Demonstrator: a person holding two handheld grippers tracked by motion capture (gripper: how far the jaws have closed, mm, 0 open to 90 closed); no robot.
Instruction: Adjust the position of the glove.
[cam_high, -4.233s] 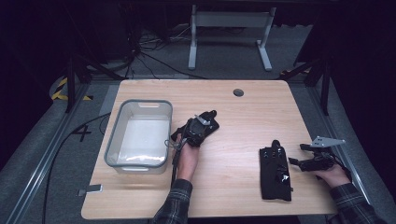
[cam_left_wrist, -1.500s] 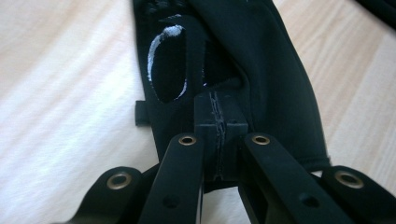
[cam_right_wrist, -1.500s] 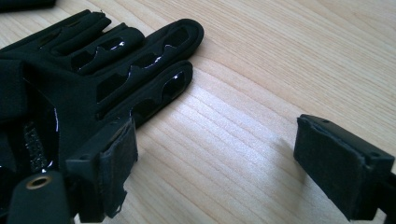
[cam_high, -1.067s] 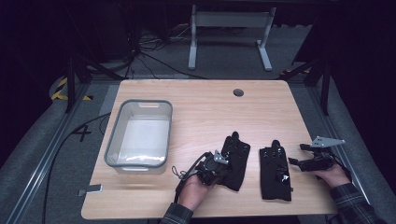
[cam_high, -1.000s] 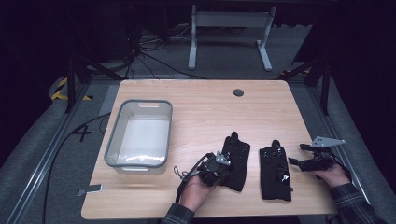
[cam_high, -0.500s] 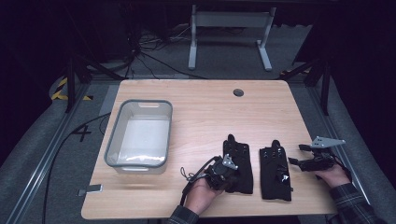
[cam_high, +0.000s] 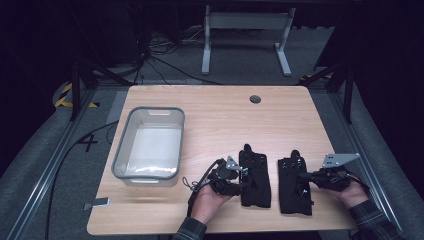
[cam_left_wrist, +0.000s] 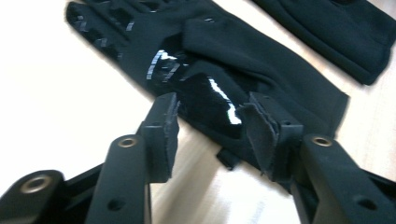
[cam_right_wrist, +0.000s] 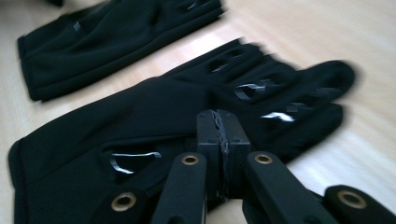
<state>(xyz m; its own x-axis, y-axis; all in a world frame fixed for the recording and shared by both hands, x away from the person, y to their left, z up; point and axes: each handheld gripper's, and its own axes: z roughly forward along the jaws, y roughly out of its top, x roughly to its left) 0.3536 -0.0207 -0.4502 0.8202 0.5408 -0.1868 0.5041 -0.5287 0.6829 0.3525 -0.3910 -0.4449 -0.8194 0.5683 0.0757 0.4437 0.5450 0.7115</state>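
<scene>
Gloves (cam_high: 255, 176), 2, flank a bin (cam_high: 149, 146) on wooden table (cam_high: 225, 110).

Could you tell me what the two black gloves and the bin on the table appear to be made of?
Gloves: probably soft matte knit fabric, lying limp, with glossy patches reflecting light. Bin: apparently translucent plastic with a grey rim.

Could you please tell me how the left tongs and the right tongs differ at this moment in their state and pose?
The left tongs are open, jaws spread either side of a black fabric glove's glossy patch; the right tongs are shut, pads pressed together. The left tongs sit at the left edge of their glove, while the right tongs sit at the right edge of the other black glove. Both are hand-held, low over the wooden table.
</scene>
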